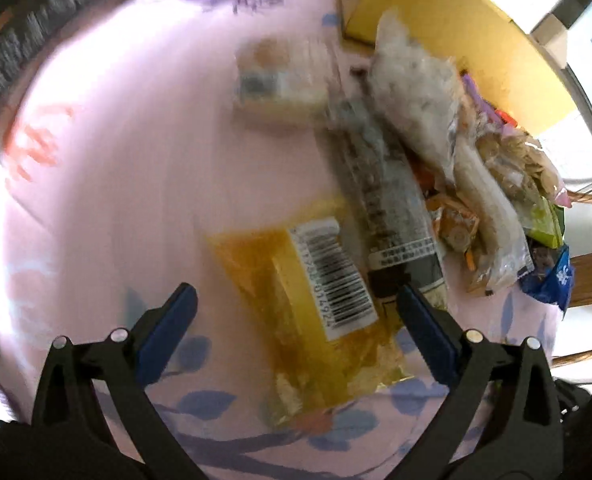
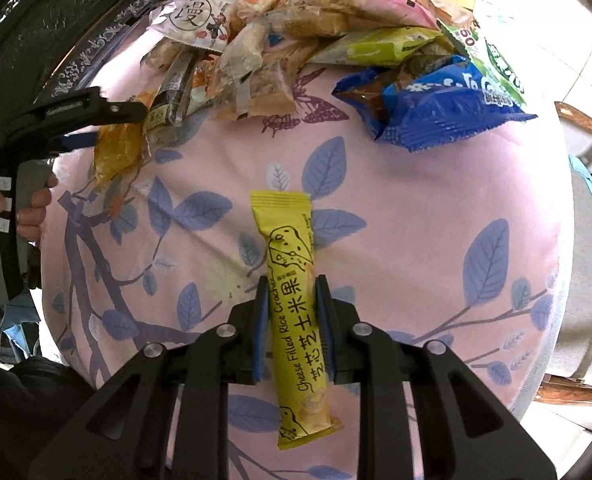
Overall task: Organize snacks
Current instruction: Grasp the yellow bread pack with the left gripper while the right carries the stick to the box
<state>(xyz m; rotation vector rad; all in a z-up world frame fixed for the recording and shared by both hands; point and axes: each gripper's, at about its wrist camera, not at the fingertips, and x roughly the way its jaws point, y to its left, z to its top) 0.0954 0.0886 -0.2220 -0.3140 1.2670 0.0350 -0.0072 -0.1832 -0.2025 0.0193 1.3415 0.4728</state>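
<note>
Pinching the long yellow cheese rice-cracker stick packet [image 2: 296, 308] across its middle, the right gripper [image 2: 292, 312] held it over the pink leaf-print cloth [image 2: 436, 208], likely for sorting. Farther off, the left gripper [image 1: 296, 320] stood wide open above a translucent amber barcoded packet [image 1: 312, 304], beside the heap of mixed snack packets [image 2: 316, 28].

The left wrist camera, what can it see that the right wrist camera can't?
Only the left wrist view shows the left claw head-on, wide open over the amber packet's barcode label, and a blurry pale packet lying apart from the pile.

Only the right wrist view shows the right claw shut on the yellow cheese cracker stick, and a hand gripping the other tool.

Both show the pink leafy cloth, the amber packet, the dark stick packet and the blue bag by the snack pile.
</note>
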